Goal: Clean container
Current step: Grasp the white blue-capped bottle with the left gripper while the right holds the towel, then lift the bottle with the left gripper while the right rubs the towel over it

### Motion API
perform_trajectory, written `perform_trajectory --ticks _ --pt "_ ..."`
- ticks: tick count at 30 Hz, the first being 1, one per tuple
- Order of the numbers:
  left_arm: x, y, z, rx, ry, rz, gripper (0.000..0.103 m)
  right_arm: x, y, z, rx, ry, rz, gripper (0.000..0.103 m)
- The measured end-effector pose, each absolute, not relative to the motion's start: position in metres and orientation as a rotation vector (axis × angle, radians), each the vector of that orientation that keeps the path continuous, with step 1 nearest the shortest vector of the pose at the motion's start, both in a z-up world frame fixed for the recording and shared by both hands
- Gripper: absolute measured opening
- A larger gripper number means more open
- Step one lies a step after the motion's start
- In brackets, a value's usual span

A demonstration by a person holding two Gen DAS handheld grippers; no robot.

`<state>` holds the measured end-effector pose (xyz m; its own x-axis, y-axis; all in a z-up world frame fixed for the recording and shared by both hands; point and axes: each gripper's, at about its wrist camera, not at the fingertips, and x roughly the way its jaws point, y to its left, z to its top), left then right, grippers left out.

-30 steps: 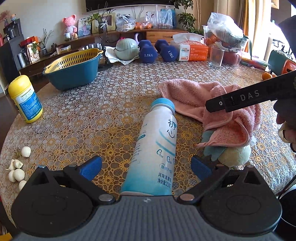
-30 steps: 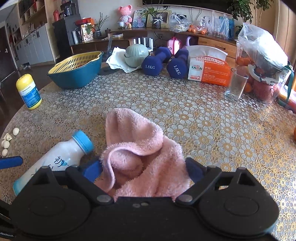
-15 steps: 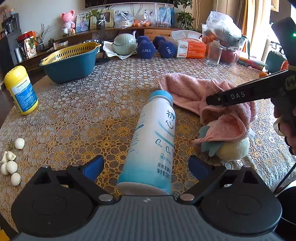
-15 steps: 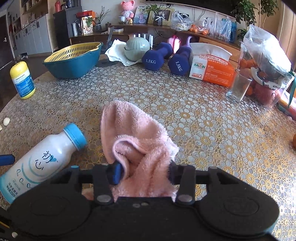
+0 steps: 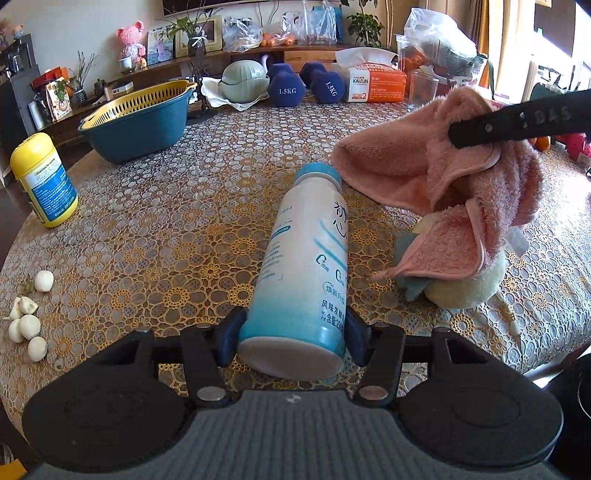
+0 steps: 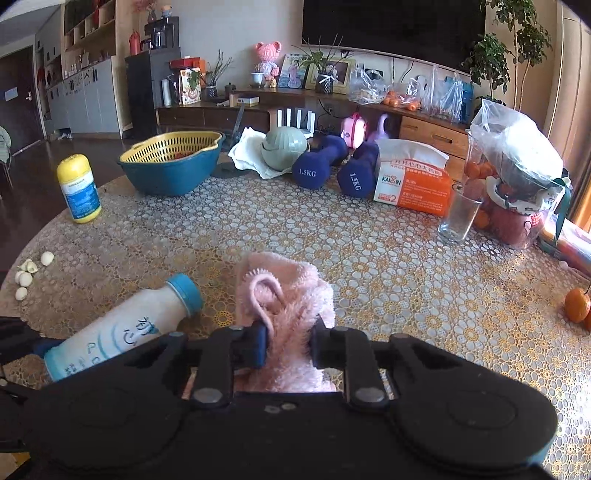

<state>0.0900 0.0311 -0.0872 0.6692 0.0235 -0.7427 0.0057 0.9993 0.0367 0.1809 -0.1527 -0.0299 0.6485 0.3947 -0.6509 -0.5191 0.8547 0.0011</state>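
Both tongs grip: left [image 5: 291,338] the bottle [image 5: 308,266], right [image 6: 287,341] the towel [image 6: 286,314], plush toy [image 5: 465,284] beside.

Pale walls close the room at twelve o'clock, where a dark flat television screen [image 6: 393,26] hangs above a long low wooden sideboard [image 6: 417,127]. At ten o'clock stand grey tall cabinets [image 6: 86,98] on dark glossy wooden flooring [image 6: 33,188] — daylight enters from two o'clock, beside a leafy green houseplant [image 6: 495,59].
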Motion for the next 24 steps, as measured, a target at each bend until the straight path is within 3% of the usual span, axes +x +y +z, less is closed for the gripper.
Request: perform_trajectory --ticks 9,24 --pt "0.091 0.024 -0.08 0.068 0.82 0.002 0.053 0.143 -0.149 0.008 -0.059 0.642 0.819 0.019" --pt "0.089 0.022 -0.07 0.079 0.78 -0.044 0.052 0.153 -0.1 -0.026 -0.045 0.779 1.055 0.019"
